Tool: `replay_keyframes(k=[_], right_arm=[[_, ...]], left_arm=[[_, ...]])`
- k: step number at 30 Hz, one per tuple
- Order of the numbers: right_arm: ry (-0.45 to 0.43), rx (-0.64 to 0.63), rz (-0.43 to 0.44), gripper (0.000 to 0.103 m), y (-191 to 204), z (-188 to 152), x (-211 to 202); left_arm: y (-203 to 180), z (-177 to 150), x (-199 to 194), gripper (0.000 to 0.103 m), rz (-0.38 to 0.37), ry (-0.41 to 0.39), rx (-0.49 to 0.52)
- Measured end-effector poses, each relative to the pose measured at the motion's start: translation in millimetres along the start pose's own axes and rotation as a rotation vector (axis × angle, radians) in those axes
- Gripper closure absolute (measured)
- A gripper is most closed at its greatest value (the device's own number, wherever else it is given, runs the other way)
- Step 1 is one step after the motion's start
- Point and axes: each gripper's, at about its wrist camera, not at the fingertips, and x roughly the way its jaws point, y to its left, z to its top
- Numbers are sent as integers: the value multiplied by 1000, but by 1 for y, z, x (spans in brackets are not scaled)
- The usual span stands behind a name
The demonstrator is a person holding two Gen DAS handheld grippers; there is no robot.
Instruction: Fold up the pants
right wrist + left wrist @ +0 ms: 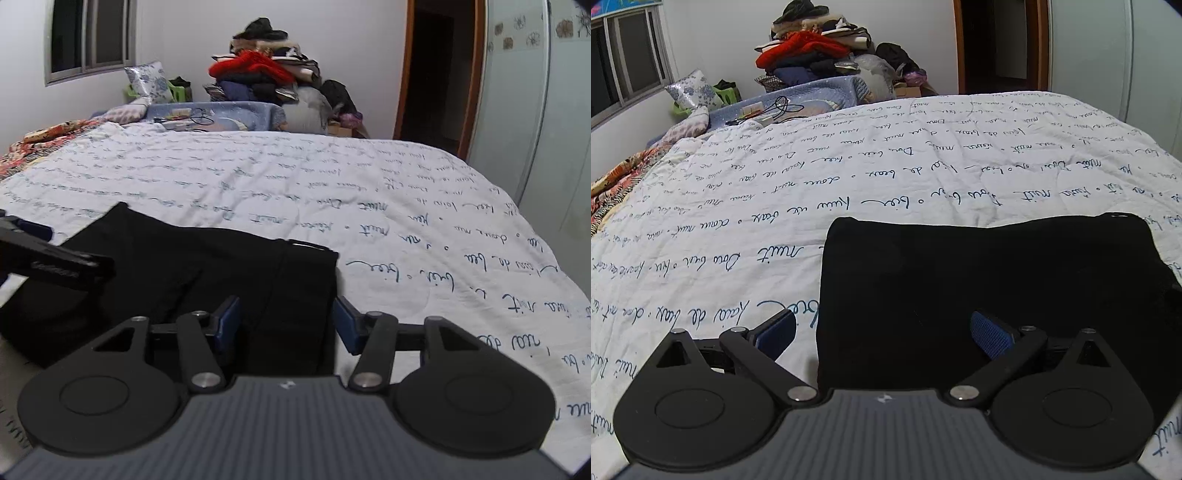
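We have the left gripper [884, 334] jaws wide apart, straddling the near left edge of the black pants [990, 280], nothing held. Right gripper [284, 325] jaws also apart, empty, over the pants' near right edge. Pants lie in a compact dark rectangle on the white script-print bedspread [775, 206]. Fabric looks soft, light and limp, so we'd pinch all layers at the near corners. Far back: clothes pile [812, 48].
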Motion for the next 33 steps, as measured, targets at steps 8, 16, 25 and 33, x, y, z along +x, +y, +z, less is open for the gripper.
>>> replay_keyframes(k=[8,16,25,33], right_arm=[[-6,-43,30,50,16,-10,-23],[56,-29,19,41,9,-25,1],[-31,-25,39,41,20,-21,-36],[-38,-190,197,40,71,38,4]], left_arm=[[-2,-7,-11,1,-13,5,-1],[2,-13,7,0,-23,24,-10],[34,-36,-28,0,-40,32,-146],[52,-59,-48,0,-66,39,-204]])
